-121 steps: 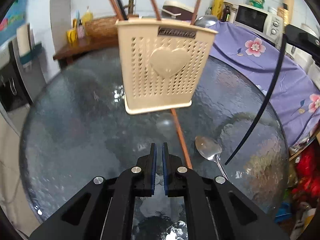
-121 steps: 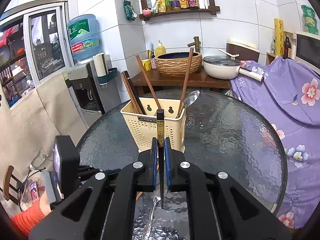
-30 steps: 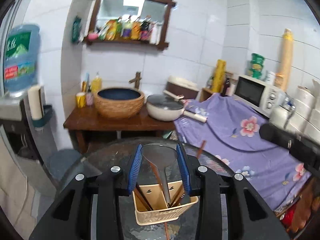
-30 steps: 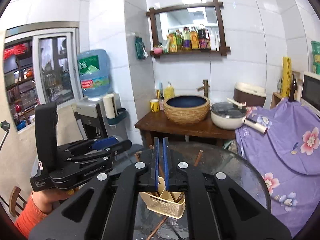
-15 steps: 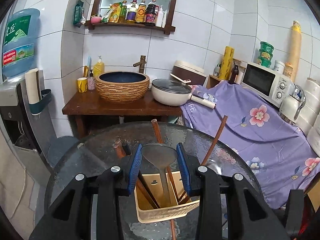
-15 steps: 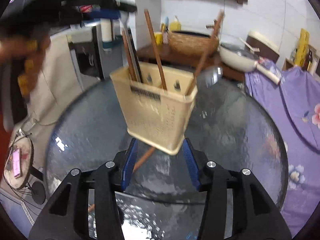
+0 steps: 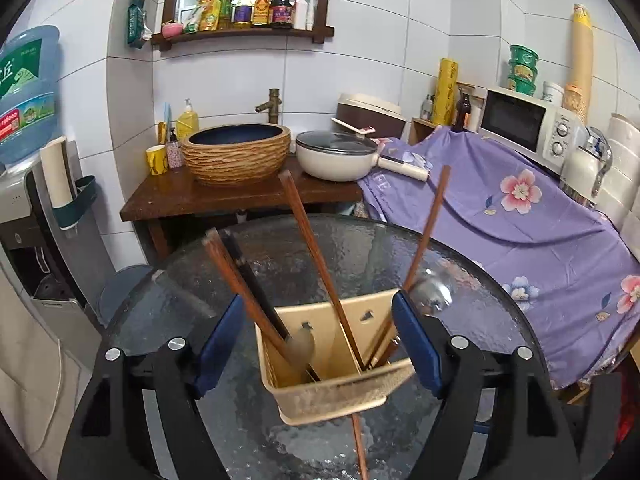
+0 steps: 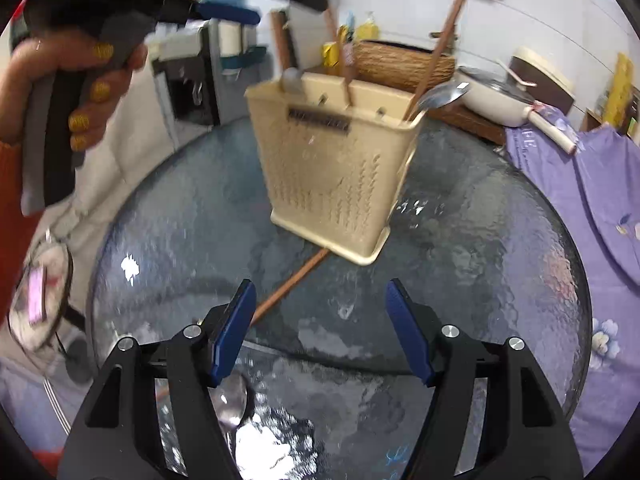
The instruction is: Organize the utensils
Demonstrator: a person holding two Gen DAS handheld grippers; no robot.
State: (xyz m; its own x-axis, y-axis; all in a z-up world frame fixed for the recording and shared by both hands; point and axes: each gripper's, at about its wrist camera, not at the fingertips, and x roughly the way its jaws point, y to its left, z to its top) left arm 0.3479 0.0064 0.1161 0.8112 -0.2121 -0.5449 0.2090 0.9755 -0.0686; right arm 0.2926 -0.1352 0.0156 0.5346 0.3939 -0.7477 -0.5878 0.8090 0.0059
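Observation:
A beige perforated utensil holder (image 7: 336, 396) stands on the round glass table (image 7: 460, 264) with several brown chopsticks (image 7: 308, 240) leaning in it. My left gripper (image 7: 317, 298) hovers just above it, its jaws opening and nothing between the pads. A metal spoon (image 7: 302, 350) sits bowl-up inside the holder, and a second spoon (image 7: 430, 288) leans at its right corner. My right gripper (image 8: 320, 284) is low over the table in front of the holder (image 8: 332, 176), its jaws opening and empty. A loose chopstick (image 8: 292, 280) lies ahead of it. Another spoon (image 8: 234, 400) lies by its left finger.
A hand (image 8: 32, 68) holds the other gripper at the upper left of the right wrist view. Behind the table are a wooden stand with a woven basin (image 7: 236, 152), a white pan (image 7: 336, 156) and a purple flowered cloth (image 7: 520, 216) on the right.
The left gripper's jaws have spread and the spoon it held now sits in the holder. The right gripper has come down close to the table and opened wide.

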